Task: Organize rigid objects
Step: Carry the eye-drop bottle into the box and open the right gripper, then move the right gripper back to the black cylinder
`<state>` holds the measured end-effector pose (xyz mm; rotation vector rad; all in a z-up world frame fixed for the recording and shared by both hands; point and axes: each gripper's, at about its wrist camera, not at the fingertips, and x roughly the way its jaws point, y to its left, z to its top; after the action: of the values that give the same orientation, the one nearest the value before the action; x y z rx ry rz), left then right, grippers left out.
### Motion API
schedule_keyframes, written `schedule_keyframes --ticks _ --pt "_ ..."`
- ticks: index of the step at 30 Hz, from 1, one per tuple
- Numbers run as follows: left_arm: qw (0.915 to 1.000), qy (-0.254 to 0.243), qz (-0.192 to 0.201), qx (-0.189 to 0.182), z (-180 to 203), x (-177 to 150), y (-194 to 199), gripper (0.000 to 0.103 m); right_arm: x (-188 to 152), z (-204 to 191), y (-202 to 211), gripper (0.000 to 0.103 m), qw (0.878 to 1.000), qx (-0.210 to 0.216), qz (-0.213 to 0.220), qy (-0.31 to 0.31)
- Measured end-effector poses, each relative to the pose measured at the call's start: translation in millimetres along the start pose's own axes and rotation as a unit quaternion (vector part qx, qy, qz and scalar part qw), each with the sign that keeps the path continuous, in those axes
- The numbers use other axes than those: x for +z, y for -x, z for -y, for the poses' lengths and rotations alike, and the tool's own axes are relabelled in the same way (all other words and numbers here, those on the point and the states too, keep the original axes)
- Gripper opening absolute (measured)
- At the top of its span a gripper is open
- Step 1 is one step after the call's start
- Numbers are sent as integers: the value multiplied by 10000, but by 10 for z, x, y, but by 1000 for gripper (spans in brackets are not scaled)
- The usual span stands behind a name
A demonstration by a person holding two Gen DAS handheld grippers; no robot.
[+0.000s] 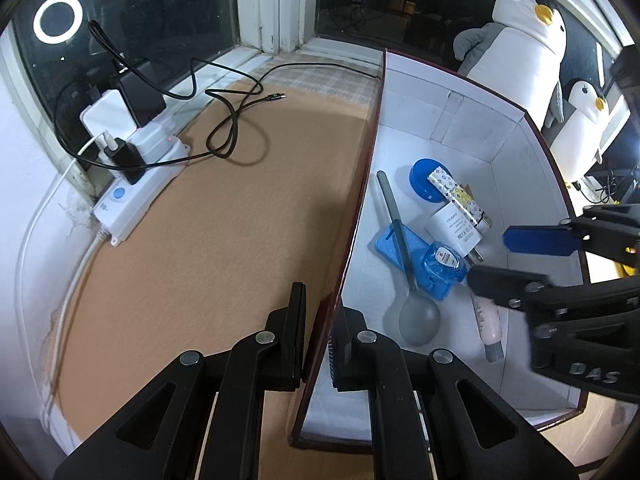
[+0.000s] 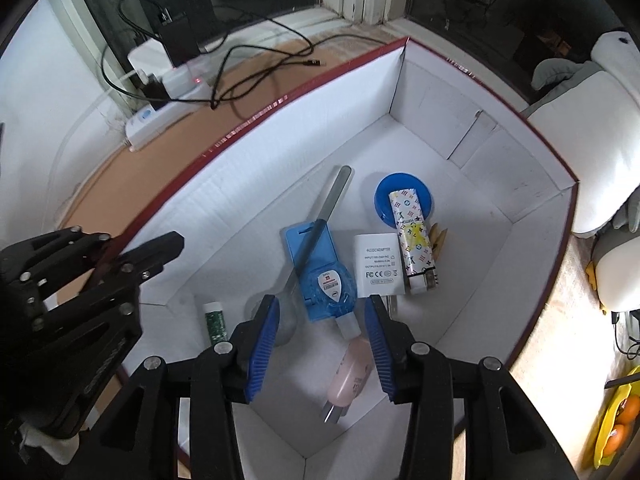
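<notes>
— Tan bench (image 1: pixel 208 240) runs under the dark window, yes?
— Yes. Left gripper (image 1: pixel 320 336) is nearly closed, pinching the box wall (image 1: pixel 352 216).
— And beyond it, inside the box?
— Grey spoon (image 2: pixel 316 232), blue package (image 2: pixel 320 272), white charger (image 2: pixel 376 264), patterned lighter (image 2: pixel 412 236). Right gripper (image 2: pixel 320 336) hangs wide open, empty, just over the pink bottle (image 2: pixel 348 380).

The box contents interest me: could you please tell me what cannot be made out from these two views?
- Spoon bowl: in the right wrist view, hidden behind the right gripper.
- Green tube: label too small to read; absent from the left wrist view.
- Pink item: what it is stays unclear; in the left wrist view the right gripper covers part of it.
- Left gripper: straddles the box wall; contact unclear.
</notes>
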<state>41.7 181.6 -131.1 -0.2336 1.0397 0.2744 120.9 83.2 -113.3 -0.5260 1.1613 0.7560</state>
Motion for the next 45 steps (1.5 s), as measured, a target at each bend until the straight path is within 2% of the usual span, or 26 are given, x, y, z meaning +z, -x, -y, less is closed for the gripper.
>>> schedule_keyframes --ticks 16,18,25,28,33,36,39,45 --pt "9996 -73 -65 279 46 -108 141 9 -402 426 699 40 9947 368 686 -670" --pt "9996 -70 -88 271 49 -112 151 13 -501 556 789 40 9919 400 803 -896" --pt "9992 -98 -69 378 94 -130 196 17 -967 1052 972 40 9795 326 1001 -1720" --pt "9991 -95 -79 414 113 -135 213 18 -1234 1322 1026 40 9708 235 1029 -2152" --pt "9990 -128 -72 433 156 -138 242 28 -1632 1675 1039 41 9572 73 957 -2731" --pt "9987 -153 -53 475 183 -140 256 29 -1844 1879 1032 40 9468 -14 929 -3082" --pt "9988 -124 -69 479 177 -143 262 29 -2108 2093 994 40 9308 -192 869 -3546" --pt "9985 -83 -42 536 184 -159 285 29 -2555 2457 833 40 8961 -149 695 -4382"
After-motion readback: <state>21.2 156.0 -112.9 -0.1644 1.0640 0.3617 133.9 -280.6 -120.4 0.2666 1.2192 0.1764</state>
